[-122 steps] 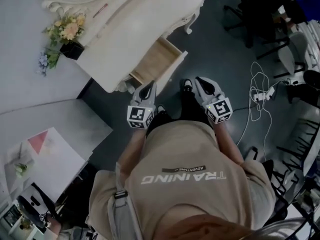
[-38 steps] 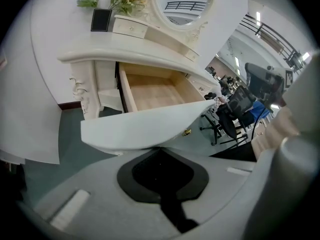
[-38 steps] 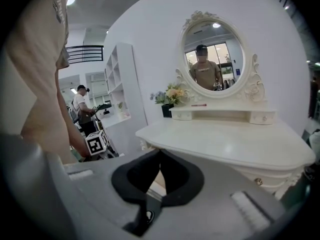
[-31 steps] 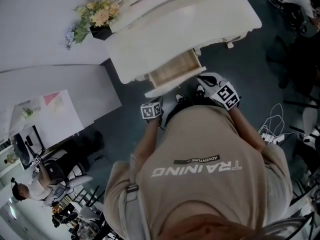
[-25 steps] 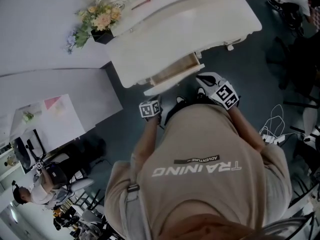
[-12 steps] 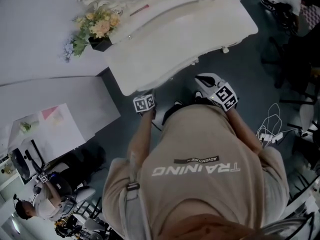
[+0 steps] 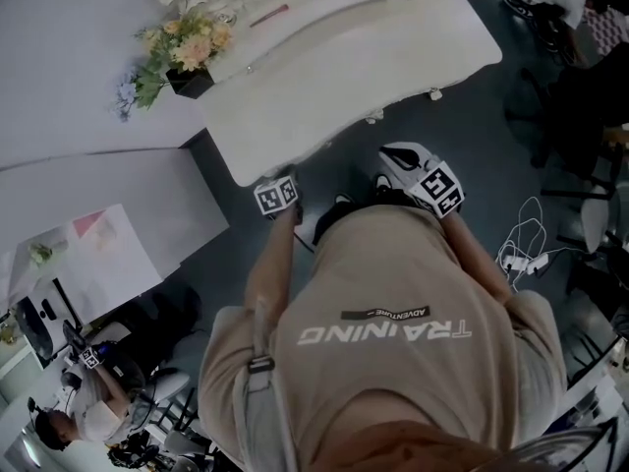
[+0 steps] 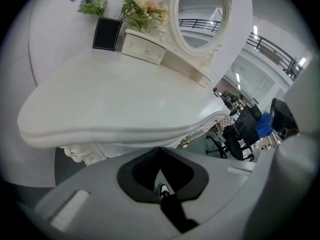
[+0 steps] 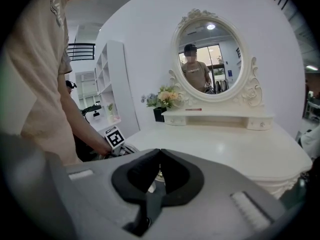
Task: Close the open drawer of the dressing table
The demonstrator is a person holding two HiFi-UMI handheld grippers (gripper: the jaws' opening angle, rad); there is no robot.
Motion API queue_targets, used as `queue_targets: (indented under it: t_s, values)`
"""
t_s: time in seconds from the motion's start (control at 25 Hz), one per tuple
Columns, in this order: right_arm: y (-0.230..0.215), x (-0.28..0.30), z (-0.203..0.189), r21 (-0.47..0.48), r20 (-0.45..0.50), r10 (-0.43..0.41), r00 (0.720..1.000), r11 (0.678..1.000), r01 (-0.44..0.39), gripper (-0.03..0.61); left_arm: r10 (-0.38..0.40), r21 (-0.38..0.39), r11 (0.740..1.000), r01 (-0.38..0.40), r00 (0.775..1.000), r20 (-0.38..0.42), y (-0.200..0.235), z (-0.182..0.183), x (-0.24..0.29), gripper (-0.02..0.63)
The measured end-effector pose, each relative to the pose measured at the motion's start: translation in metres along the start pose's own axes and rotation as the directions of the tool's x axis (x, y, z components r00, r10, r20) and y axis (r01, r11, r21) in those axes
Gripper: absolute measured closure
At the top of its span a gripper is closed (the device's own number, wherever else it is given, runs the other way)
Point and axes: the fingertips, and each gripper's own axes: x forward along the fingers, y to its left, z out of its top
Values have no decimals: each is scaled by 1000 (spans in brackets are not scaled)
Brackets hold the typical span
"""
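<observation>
Office/lab space w/ staged bedroom corner: dressing table (image 7: pixel 344 67) + mirror (image 9: pixel 210 59) amid office chairs (image 8: pixel 241 131), shelves (image 9: pixel 105 79), floor cables (image 7: pixel 513 260).

- left claw (image 8: pixel 160 151) pinched together, sitting just below the front edge of the white desk (image 8: pixel 120 99)
- oval mirror (image 8: pixel 200 14) and flowers (image 8: pixel 137 4) at the back

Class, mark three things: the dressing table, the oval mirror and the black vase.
dressing table (image 7: pixel 354 77), head view, bare middle of its white top.
oval mirror (image 9: pixel 212 49), right gripper view, centre of the glass.
black vase (image 8: pixel 106 33), left gripper view, middle of its front face.
</observation>
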Motion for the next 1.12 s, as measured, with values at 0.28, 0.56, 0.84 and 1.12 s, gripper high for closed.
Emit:
queue_targets:
  t_s: [0.28, 0.56, 0.84, 1.12]
  values:
    - [3, -12, -9, -11, -10, 8, 1000, 1000, -8, 574, 17, -113, 994, -8, 997, 77, 2, 6, -2, 607]
    - [0, -21, -2, -19, 27, 33, 999, 999, -33, 574, 66, -77, 995, -57, 991, 120, -12, -11, -42, 607]
    - [2, -29, -6, -18, 10, 82, 997, 996, -82, 574, 124, 40, 989, -141, 950, 286, -60, 15, -104, 607]
    - [15, -31, 18, -89, 45, 149, 988, 985, -145, 574, 68, 136, 979, -152, 871, 486, -127, 68, -166, 607]
